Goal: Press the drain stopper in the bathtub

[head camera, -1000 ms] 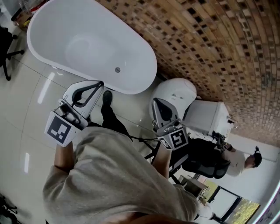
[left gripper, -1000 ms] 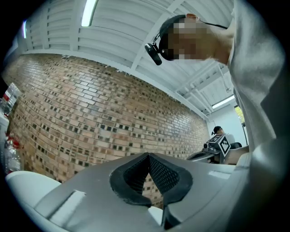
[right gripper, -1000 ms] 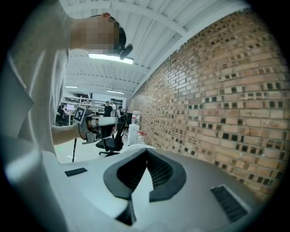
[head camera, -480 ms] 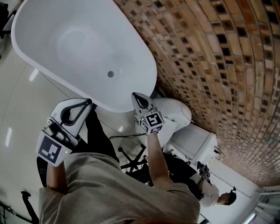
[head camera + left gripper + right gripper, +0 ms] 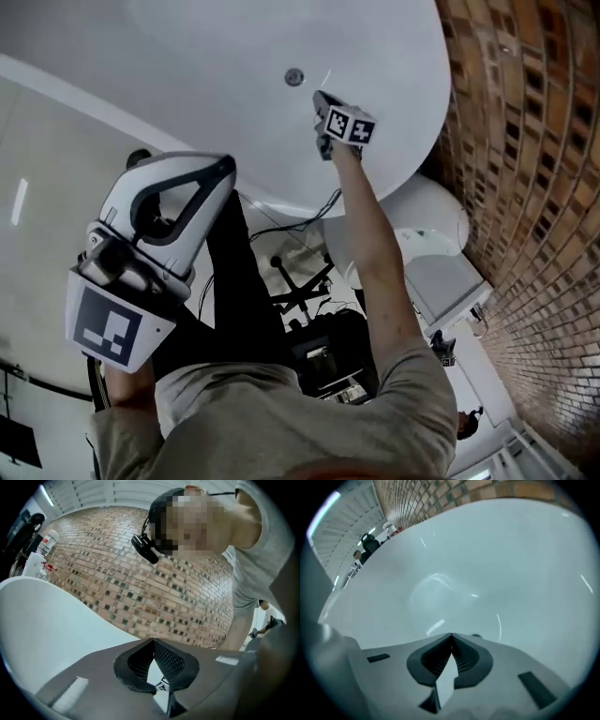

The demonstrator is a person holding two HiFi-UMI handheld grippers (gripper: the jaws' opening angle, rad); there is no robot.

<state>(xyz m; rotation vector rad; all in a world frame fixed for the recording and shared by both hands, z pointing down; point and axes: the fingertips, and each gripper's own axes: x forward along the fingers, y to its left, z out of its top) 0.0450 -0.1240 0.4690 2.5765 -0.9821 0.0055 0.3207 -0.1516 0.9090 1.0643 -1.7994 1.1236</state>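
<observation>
Now | your right gripper [image 5: 320, 97]: fingertips pressed together, nothing between them, inside the white bathtub [image 5: 187, 56], tips just beside the round drain stopper [image 5: 294, 77] on its floor | your left gripper [image 5: 221, 169]: fingertips likewise together, empty, well apart from the stopper.

A wall of brown brick mosaic [image 5: 544, 141] runs along the right edge of the glossy pale floor [image 5: 42, 178]. A white toilet [image 5: 433, 217], lid down, stands against it. Near the toilet, a black stand with splayed legs [image 5: 298, 292] sits on the floor, with a thin black cable [image 5: 314, 214] beside it. Clear plastic bottles [image 5: 47, 543] stand by the brick.
</observation>
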